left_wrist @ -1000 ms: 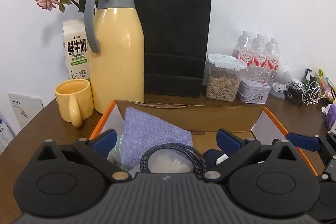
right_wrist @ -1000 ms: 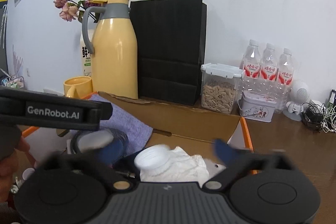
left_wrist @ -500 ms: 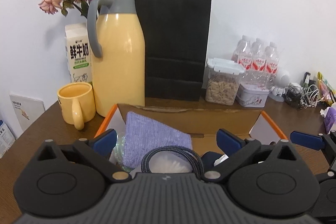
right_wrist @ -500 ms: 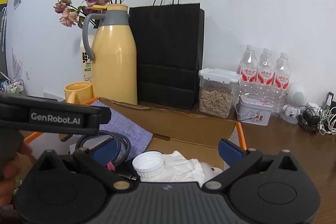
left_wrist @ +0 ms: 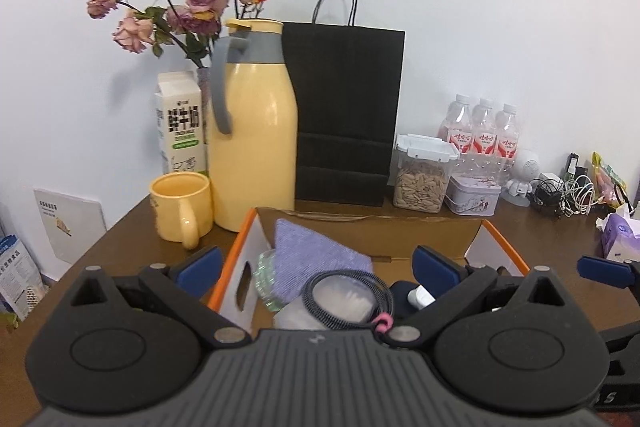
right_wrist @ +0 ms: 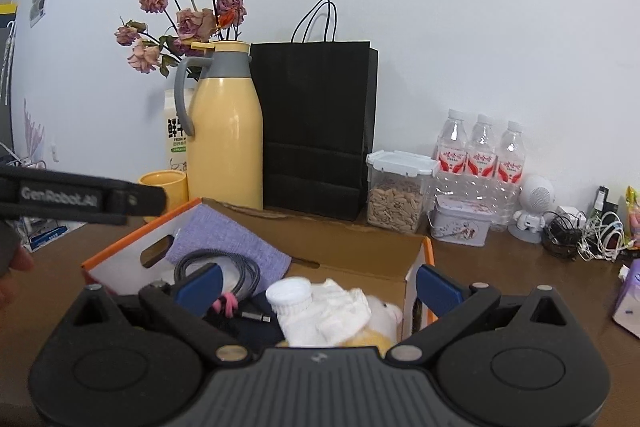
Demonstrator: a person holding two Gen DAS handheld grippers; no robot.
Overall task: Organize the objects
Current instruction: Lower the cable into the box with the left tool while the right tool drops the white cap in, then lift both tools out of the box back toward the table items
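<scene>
L wrist: left gripper (left_wrist: 316,261) spread wide, holding nothing, above box (left_wrist: 240,259). Between its fingers, lower down in box: cable (left_wrist: 348,297) coil, purple cloth (left_wrist: 316,251) just behind it.

R wrist: right gripper (right_wrist: 318,281) also released, empty. Box (right_wrist: 418,269) below w/ cable (right_wrist: 216,267), cloth (right_wrist: 224,243), white cap (right_wrist: 289,293) between fingers. Box sits on table (right_wrist: 500,267).

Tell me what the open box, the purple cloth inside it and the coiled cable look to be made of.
The box looks like corrugated cardboard: matte brown inside, white outer faces with orange edges and a die-cut handle slot. The purple cloth seems a woven fabric, matte with a coarse, visible weave. The coiled cable appears braided, with a speckled black-and-grey textile sheath; the pink tie holding it could be rubber or plastic.
</scene>
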